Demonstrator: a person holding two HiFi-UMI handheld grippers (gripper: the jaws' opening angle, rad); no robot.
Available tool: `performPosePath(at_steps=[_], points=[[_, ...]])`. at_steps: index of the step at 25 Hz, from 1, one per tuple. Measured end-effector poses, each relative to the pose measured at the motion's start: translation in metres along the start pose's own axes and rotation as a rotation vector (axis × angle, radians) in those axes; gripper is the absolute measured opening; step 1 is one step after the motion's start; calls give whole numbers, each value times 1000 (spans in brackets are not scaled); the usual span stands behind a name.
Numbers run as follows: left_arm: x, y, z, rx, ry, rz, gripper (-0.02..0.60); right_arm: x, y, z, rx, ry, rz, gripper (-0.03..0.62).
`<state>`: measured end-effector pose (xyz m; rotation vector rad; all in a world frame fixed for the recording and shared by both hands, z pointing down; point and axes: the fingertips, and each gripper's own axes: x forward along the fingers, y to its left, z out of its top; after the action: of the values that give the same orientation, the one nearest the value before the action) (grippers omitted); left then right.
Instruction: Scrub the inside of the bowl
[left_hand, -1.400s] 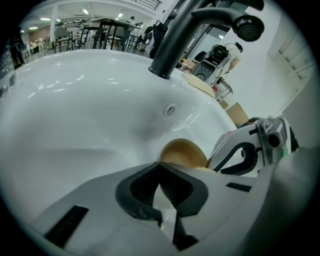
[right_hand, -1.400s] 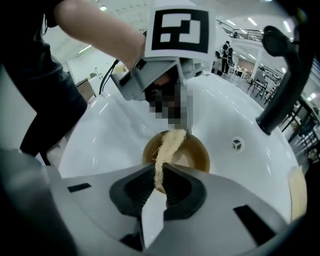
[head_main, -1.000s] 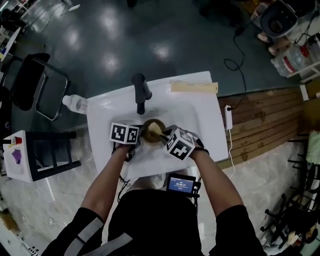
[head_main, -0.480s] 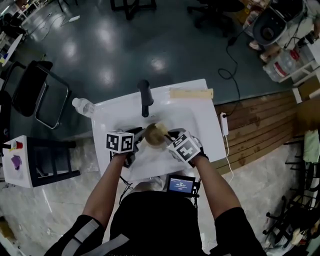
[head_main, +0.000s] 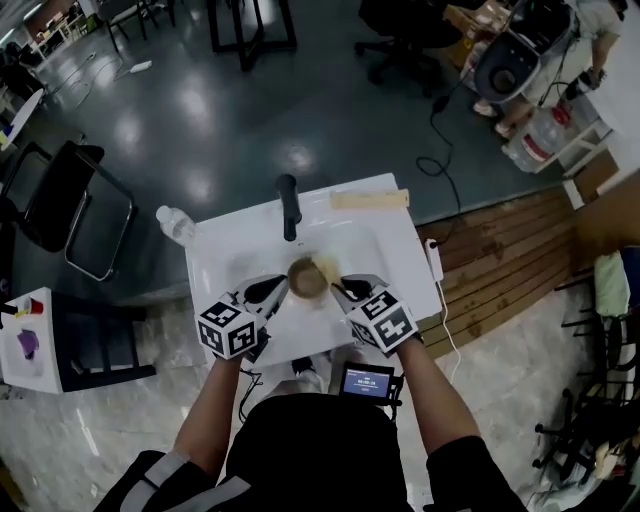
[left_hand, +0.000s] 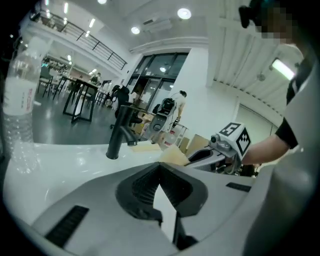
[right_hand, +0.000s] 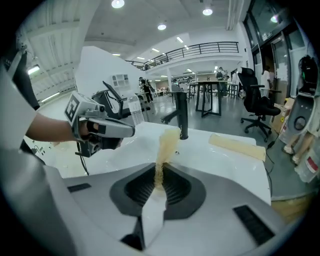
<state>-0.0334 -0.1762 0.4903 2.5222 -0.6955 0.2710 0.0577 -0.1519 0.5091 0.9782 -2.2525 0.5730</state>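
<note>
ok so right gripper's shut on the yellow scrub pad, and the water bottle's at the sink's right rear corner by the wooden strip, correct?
Not quite. The water bottle stands at the left rear corner of the sink, across the faucet from the wooden strip; the head view shows it. The right gripper is indeed shut on the yellow scrub pad.

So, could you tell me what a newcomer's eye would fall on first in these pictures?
Most likely the yellow sponge pinched in the right tool, held over the white sink. After that, the brown bowl in the middle of the sink, right beside the sponge, and the black tap standing at the sink's far edge behind it.
</note>
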Motion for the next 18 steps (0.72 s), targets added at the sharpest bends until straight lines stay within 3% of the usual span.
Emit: performPosePath(at_steps=[3,8,14,18], points=[[-12,-26,-4,99,-43,-27,5,-21,13,-2,15,-55,7,43],[-33,-61,-14,86,-110,-47,4,-52,23,-13,65,-136,40,43],[-50,-96,-27,312,-45,73,4,-91,35,-24,64,-212,98,43],[-51,-133,-34,297,-70,91,4,-124,38,-42,94,-270,112,43]])
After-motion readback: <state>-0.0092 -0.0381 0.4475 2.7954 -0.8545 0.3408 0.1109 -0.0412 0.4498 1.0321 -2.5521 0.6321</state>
